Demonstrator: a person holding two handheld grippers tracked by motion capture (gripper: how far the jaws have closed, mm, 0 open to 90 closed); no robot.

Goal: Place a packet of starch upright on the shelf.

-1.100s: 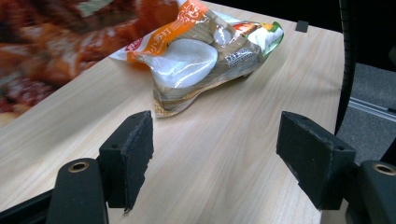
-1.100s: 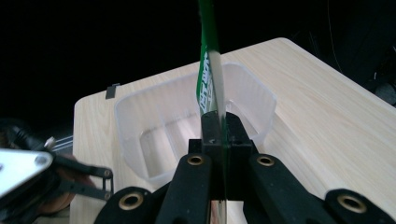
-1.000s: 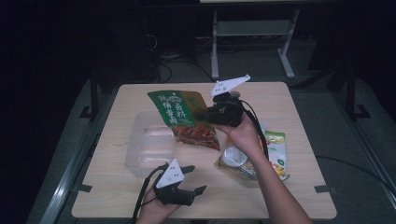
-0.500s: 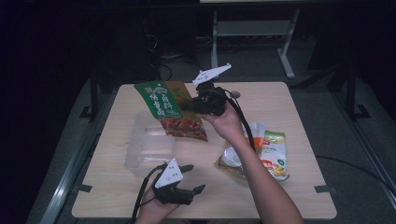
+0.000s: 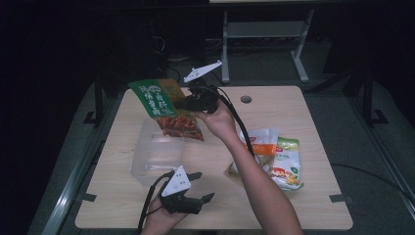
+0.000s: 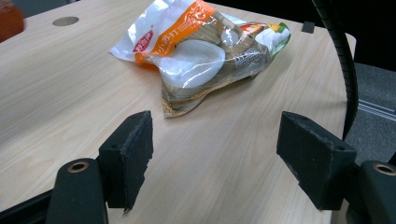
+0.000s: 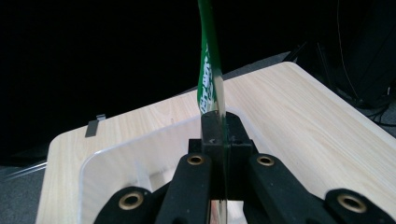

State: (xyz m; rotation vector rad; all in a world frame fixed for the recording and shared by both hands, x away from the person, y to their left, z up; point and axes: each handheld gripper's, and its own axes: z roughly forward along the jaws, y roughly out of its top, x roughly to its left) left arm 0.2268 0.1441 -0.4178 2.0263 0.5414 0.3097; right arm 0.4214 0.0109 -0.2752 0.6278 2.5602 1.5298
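Observation:
My right gripper (image 5: pixel 188 102) is shut on a green-topped snack bag (image 5: pixel 160 105) with red contents, which hangs in the air above the far edge of a clear plastic container (image 5: pixel 155 152). In the right gripper view the bag (image 7: pixel 211 74) stands edge-on, pinched between the shut jaws of the right gripper (image 7: pixel 219 135), with the container (image 7: pixel 112 172) below. My left gripper (image 5: pixel 198 187) rests near the table's front edge, open and with nothing in it. In the left gripper view the left gripper (image 6: pixel 215 149) has its jaws wide apart over bare wood, facing a white-and-orange bag (image 6: pixel 196 51).
More snack bags (image 5: pixel 271 156) lie in a small pile on the table's right half, under the right forearm. A round cable hole (image 5: pixel 246 99) is near the far edge. A white stand (image 5: pixel 264 34) is behind the table (image 5: pixel 303 205).
The right gripper has carried the green bag leftward across the table, from near the middle to above the clear container's far side. The left gripper has stayed put.

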